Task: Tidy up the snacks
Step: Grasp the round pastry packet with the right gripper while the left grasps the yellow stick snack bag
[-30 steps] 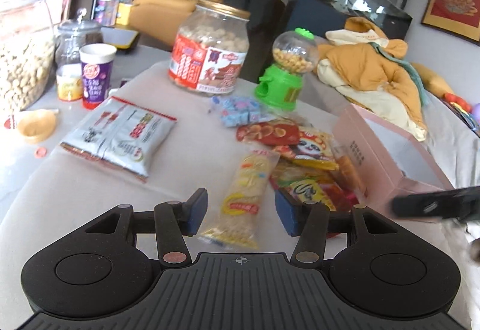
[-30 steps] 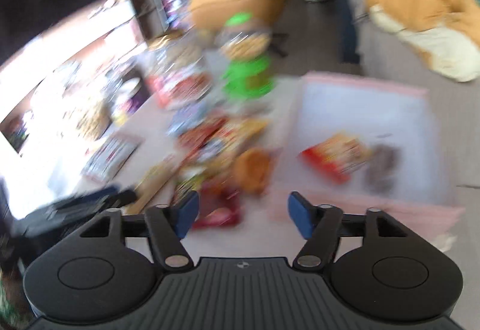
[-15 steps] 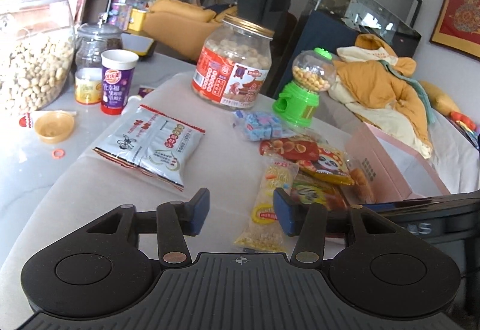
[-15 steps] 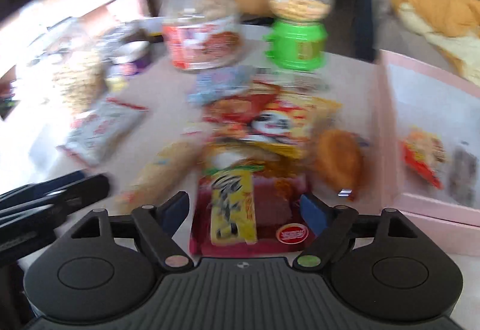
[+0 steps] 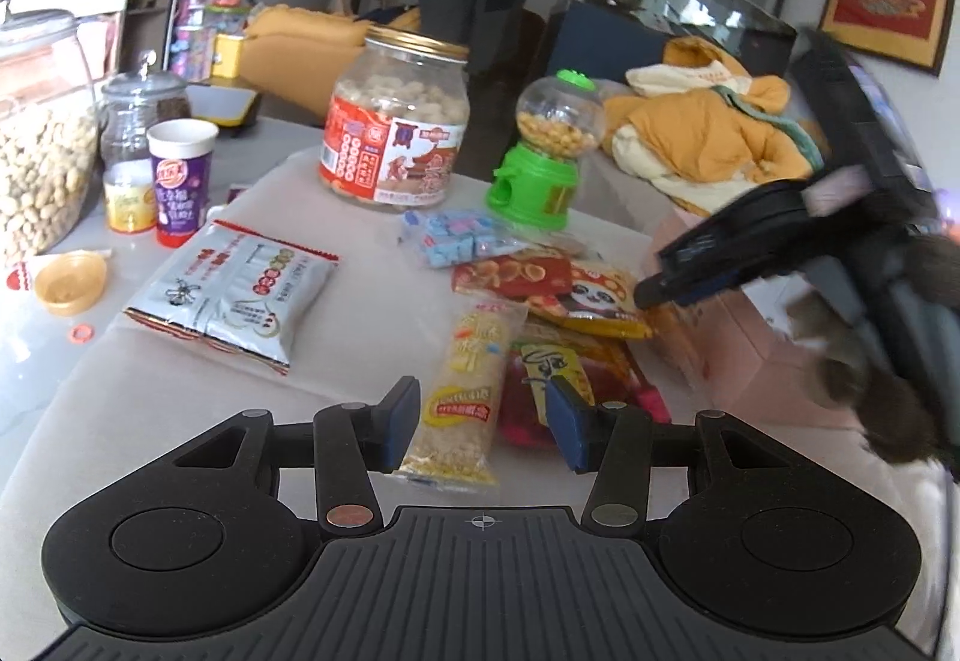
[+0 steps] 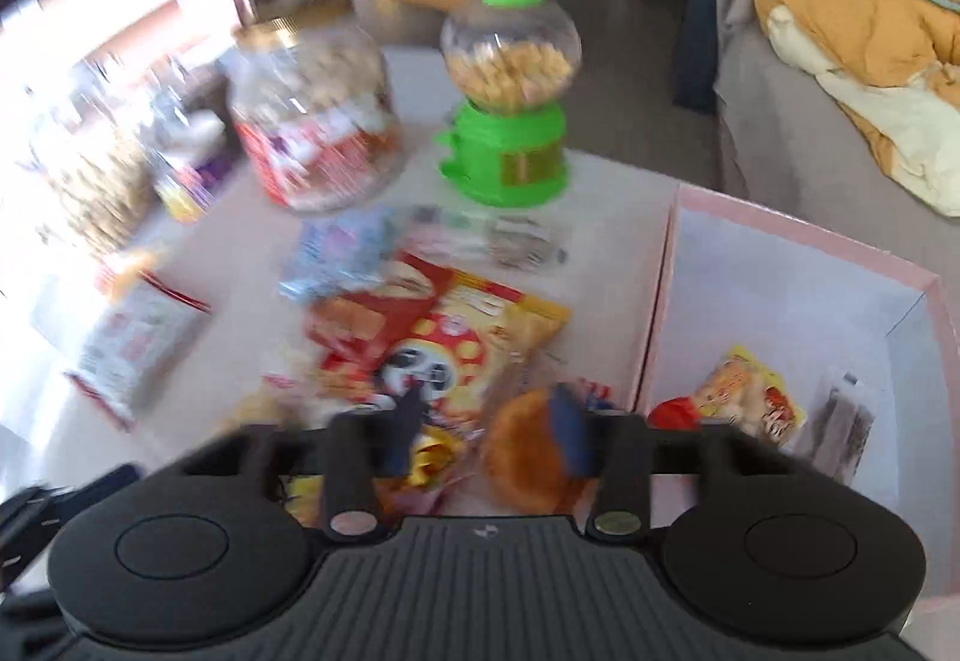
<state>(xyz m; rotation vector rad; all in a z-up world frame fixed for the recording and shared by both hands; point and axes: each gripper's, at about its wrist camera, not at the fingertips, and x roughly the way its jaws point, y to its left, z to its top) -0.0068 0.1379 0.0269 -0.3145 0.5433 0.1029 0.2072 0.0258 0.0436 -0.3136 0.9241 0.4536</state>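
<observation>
Several snack packets lie in a pile on the table: a long yellow cracker pack (image 5: 462,385), a red and yellow panda pack (image 5: 591,295) (image 6: 432,349), a blue candy bag (image 5: 456,239) and a round orange bun (image 6: 528,457). A pink box (image 6: 660,289) at the right holds a yellow-red packet (image 6: 744,397) and a dark one (image 6: 840,421). My left gripper (image 5: 483,424) is open, low over the near end of the cracker pack. My right gripper (image 6: 486,433) is open above the pile beside the bun, and also shows in the left wrist view (image 5: 678,277).
A big biscuit jar (image 5: 399,132), a green candy dispenser (image 5: 543,162), a silver packet (image 5: 234,295), a purple cup (image 5: 180,181), a peanut jar (image 5: 36,144) and a small orange lid (image 5: 69,281) stand on the left and back. A sofa with orange bedding (image 6: 852,30) is behind.
My right gripper swung from over the box leftward and forward over the snack pile. My left gripper shifted slightly and stays open over the cracker pack.
</observation>
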